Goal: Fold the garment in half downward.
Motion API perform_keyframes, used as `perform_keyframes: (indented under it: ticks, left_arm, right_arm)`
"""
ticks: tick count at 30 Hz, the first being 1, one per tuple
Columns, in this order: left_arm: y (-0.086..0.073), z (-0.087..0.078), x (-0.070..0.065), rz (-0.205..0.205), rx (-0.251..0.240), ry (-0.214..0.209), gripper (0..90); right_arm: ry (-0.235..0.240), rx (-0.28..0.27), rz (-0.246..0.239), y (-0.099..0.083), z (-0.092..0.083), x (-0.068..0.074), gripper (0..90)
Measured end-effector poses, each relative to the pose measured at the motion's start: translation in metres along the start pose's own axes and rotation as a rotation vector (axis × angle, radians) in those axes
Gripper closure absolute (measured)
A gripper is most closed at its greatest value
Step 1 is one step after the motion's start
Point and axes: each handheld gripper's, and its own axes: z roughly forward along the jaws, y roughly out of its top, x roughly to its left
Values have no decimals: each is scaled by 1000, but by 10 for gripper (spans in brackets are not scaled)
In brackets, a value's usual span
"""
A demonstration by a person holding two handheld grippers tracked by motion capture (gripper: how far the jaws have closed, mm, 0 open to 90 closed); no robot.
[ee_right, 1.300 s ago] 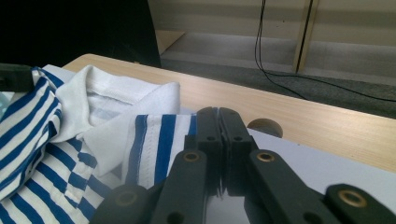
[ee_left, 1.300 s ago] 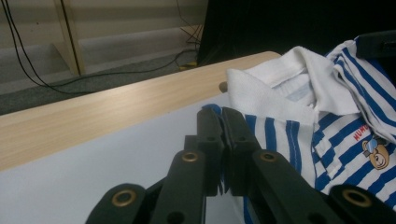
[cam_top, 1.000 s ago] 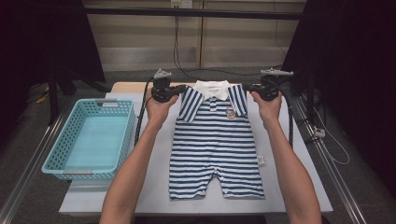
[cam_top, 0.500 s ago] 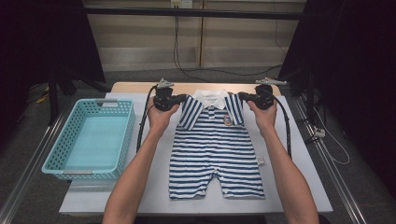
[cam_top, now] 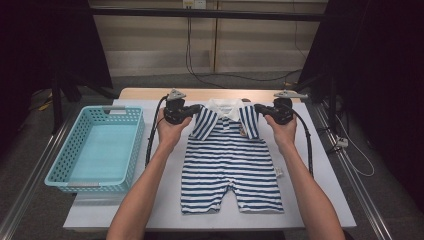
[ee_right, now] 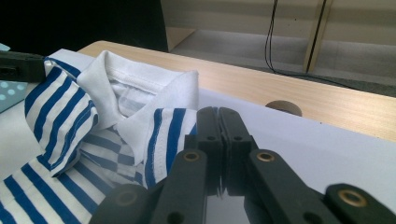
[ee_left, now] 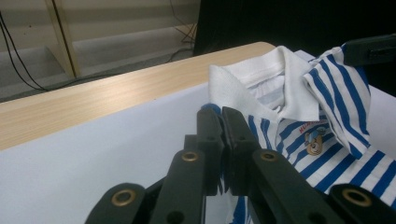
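A blue-and-white striped baby romper [cam_top: 232, 165] with a white collar lies flat on the white table cover, legs toward the person. My left gripper [cam_top: 196, 107] is shut on its left sleeve, striped cloth pinched between the jaws [ee_left: 222, 114]. At the other shoulder my right gripper [cam_top: 257, 106] is shut on the right sleeve, jaws pressed together [ee_right: 218, 112] beside the collar. Both sleeves are pulled in toward the collar and slightly raised. The romper [ee_left: 322, 140] has a small bear patch on its chest. The collar and striped chest of the romper [ee_right: 70, 135] appear in the right gripper view too.
A light blue plastic basket [cam_top: 131, 150], with nothing inside, stands at the table's left. The white cover [cam_top: 320, 180] reaches the front edge, with a strip of bare wood [cam_top: 150, 93] behind it. Cables trail from both grippers along the forearms. Dark curtains flank the table.
Both hands came down and toward the person, the right one also inward. The romper's shoulders sank with them, and the sleeves now fold in toward the collar.
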Motion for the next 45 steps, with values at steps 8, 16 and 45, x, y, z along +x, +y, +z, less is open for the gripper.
perform_keyframes:
  ticks: [8, 16, 45]
  left_arm:
    - [-2, -10, -8, 15, -10, -12, 869]
    - [-8, -18, -15, 34, -5, -21, 869]
    - [-15, -44, -37, 100, 16, -54, 869]
  right_arm:
    - [11, -13, -13, -9, -10, 8, 887]
    - [24, -16, -22, -19, -17, 14, 887]
    - [56, -5, -75, -36, -51, 33, 887]
